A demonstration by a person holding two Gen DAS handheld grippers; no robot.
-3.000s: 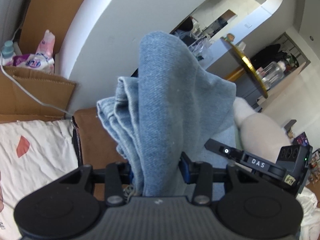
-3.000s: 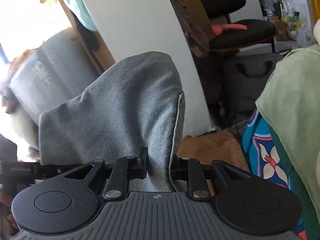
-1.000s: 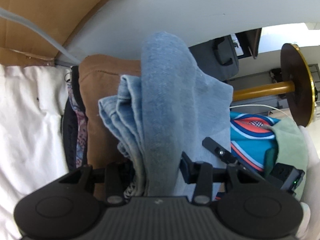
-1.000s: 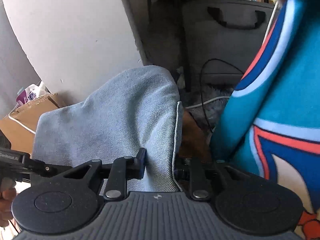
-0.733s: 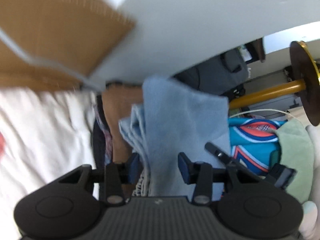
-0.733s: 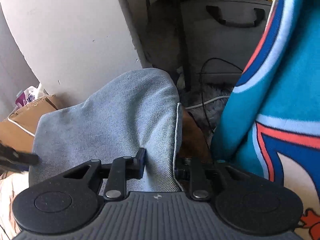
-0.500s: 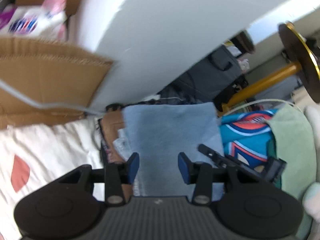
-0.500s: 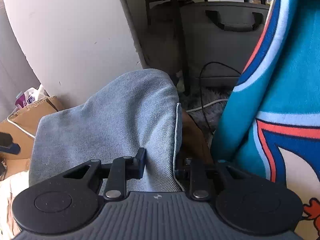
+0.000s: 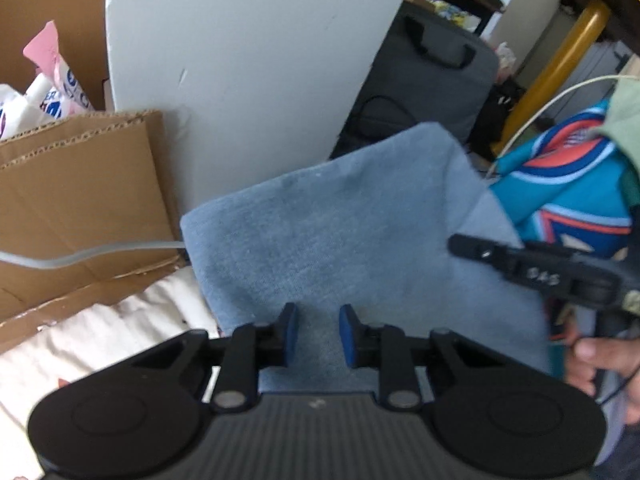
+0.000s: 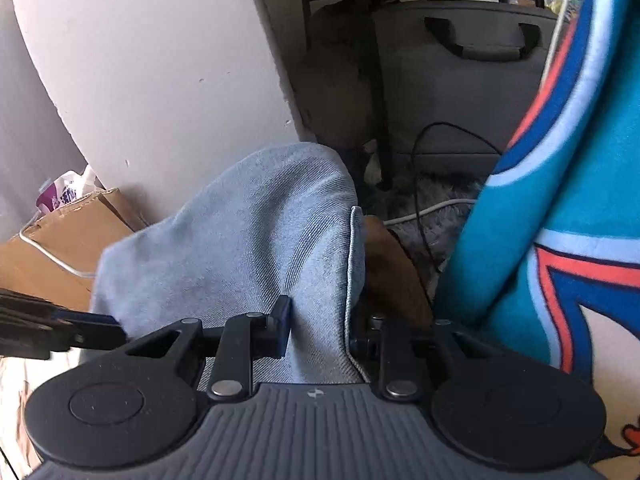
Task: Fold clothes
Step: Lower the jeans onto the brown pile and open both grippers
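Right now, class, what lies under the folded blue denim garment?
At the right edge of the blue denim garment, a brown cushion-like thing shows underneath, and at its left edge a cream cloth. The denim covers whatever lies under its middle.

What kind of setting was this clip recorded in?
Most likely a lived-in home room, not a lab. A brown cardboard box stands by a white wall, a dark grey fabric bag with handles sits on the floor, and the folded blue denim garment lies beside a teal patterned cloth.
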